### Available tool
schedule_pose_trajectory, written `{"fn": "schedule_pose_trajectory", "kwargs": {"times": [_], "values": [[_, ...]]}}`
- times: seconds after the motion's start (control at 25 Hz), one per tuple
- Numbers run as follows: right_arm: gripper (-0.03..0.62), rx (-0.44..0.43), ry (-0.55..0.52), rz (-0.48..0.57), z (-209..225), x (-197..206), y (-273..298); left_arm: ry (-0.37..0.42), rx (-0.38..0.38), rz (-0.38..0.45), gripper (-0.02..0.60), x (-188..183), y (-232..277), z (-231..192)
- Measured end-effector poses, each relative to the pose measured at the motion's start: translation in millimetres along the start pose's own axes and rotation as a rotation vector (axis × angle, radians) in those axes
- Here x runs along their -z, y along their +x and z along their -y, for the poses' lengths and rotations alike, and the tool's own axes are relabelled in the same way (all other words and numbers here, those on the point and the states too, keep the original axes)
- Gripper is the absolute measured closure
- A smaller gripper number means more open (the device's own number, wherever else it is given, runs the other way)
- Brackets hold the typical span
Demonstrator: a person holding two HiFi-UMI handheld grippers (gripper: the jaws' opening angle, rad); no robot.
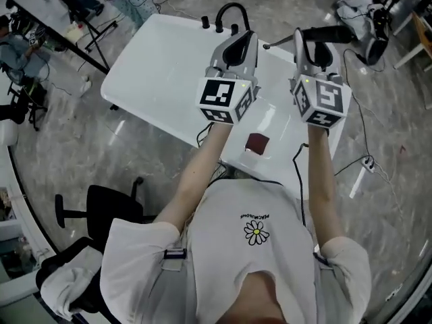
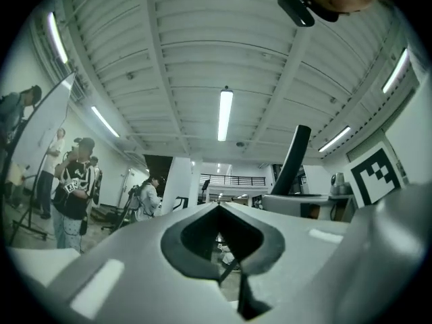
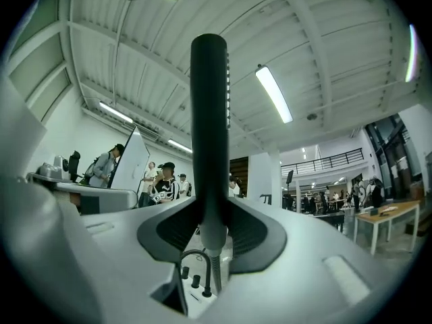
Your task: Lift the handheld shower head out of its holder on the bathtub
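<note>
The black handheld shower head (image 1: 332, 34) is up in the air above the right end of the white bathtub (image 1: 155, 69), gripped by its handle in my right gripper (image 1: 316, 47), which is shut on it. In the right gripper view the shower head (image 3: 209, 113) stands upright between the jaws of my right gripper (image 3: 210, 216), and its hose runs down from the handle. My left gripper (image 1: 237, 44) hovers over the tub beside it, shut and holding nothing. Seen from my left gripper (image 2: 219, 209), the shower head (image 2: 295, 159) rises at the right.
A black arched faucet (image 1: 233, 9) with knobs sits on the tub's far rim; it also shows as the faucet (image 3: 196, 265) far below. A dark red object (image 1: 257, 142) lies on the near rim. A black chair (image 1: 101, 208) and a power strip (image 1: 368, 164) are on the floor. People stand around.
</note>
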State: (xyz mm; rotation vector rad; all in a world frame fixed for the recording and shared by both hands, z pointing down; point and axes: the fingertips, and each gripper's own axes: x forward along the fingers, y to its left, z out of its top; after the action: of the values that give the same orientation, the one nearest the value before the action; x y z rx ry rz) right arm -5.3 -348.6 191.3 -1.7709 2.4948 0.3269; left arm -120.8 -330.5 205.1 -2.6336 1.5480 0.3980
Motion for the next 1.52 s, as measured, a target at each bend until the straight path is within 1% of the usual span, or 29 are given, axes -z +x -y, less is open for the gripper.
{"fn": "schedule_pose_trajectory", "kwargs": {"times": [0.08, 0.16, 0.28, 0.4, 0.48, 0.6, 1.04, 1.28, 1.52], "values": [[0.442, 0.003, -0.005, 0.018, -13, -12, -9, 0.008, -0.002, 0.027, 0.580, -16, -9, -8], [0.442, 0.002, 0.014, 0.017, -29, -11, -21, 0.014, -0.008, 0.031, 0.580, -22, -22, -16], [0.442, 0.014, 0.038, -0.002, -37, 8, -45, 0.066, -0.025, 0.011, 0.580, -19, -36, -17], [0.442, 0.036, 0.057, -0.038, -35, 27, -59, 0.083, -0.027, -0.007, 0.580, -13, -38, -18], [0.442, 0.046, 0.067, -0.060, -34, 36, -63, 0.083, -0.025, -0.015, 0.580, -8, -36, -18], [0.442, 0.055, 0.072, -0.067, -32, 41, -66, 0.081, -0.010, -0.019, 0.580, -3, -32, -14], [0.442, 0.066, 0.072, -0.073, -34, 41, -63, 0.060, 0.033, -0.043, 0.580, 9, -21, -10], [0.442, 0.079, 0.080, -0.049, -30, 39, -59, 0.057, 0.057, -0.054, 0.580, 17, -13, -10], [0.442, 0.080, 0.077, -0.042, -26, 37, -59, 0.047, 0.053, -0.063, 0.580, 23, -9, -15]]}}
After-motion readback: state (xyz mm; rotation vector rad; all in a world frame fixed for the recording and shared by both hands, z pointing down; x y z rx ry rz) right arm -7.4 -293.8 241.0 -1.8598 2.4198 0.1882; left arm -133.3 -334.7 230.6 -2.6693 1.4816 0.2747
